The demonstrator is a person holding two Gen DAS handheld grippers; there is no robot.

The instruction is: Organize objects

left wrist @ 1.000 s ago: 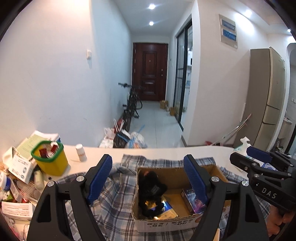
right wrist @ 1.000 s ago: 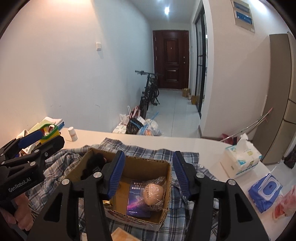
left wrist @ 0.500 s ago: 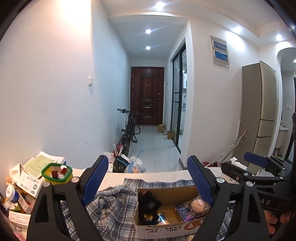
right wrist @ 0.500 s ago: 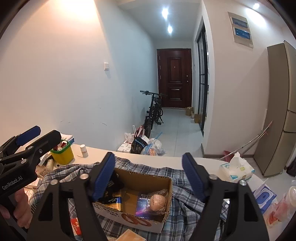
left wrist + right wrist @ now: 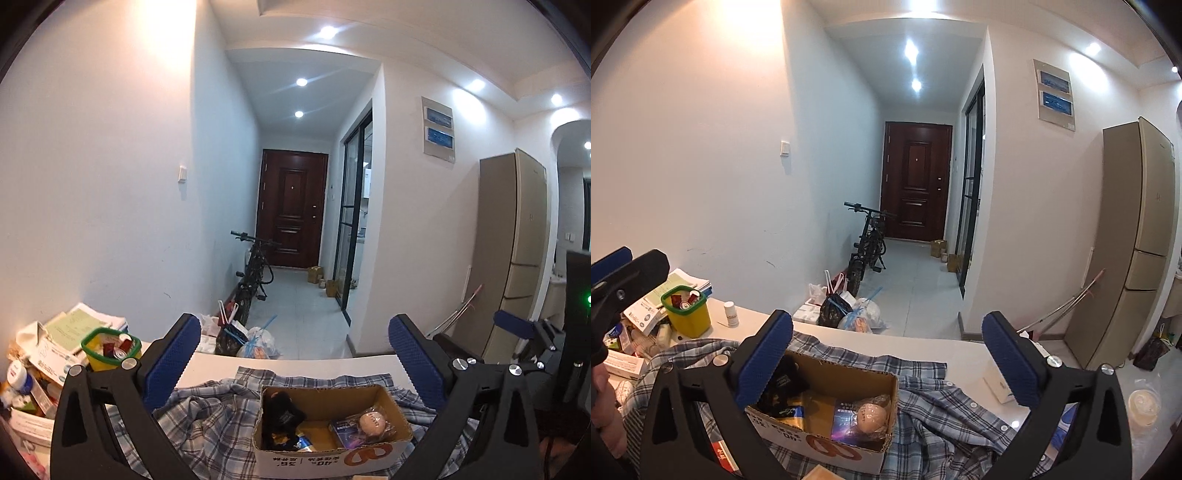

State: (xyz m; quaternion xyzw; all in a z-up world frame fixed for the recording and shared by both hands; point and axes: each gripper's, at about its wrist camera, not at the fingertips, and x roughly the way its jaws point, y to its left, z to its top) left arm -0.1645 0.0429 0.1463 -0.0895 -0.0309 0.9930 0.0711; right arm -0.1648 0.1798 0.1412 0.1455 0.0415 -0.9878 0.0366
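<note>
An open cardboard box (image 5: 332, 452) (image 5: 820, 445) sits on a crumpled plaid shirt (image 5: 207, 413) (image 5: 945, 406) on the white table. Inside lie a black plush toy (image 5: 282, 410) (image 5: 783, 376), a purple-blue packet (image 5: 345, 435) (image 5: 846, 417) and a wrapped pale ball (image 5: 373, 422) (image 5: 873, 417). My left gripper (image 5: 291, 332) hangs above and short of the box, its jaws opening with nothing between them. My right gripper (image 5: 888, 325) is also above the box, its jaws opening wide and empty.
A yellow bin with a green rim (image 5: 99, 356) (image 5: 689, 315), a white bottle (image 5: 730, 314) and stacked papers and boxes (image 5: 48, 350) crowd the table's left. A tissue box (image 5: 997, 384) and a plastic cup (image 5: 1143, 406) are at the right. Beyond the table's far edge is a hallway with a bicycle (image 5: 868, 236).
Both grippers have risen and drawn back from the box, which now sits lower and smaller in view. Both pairs of jaws have spread much wider, the right most of all.
</note>
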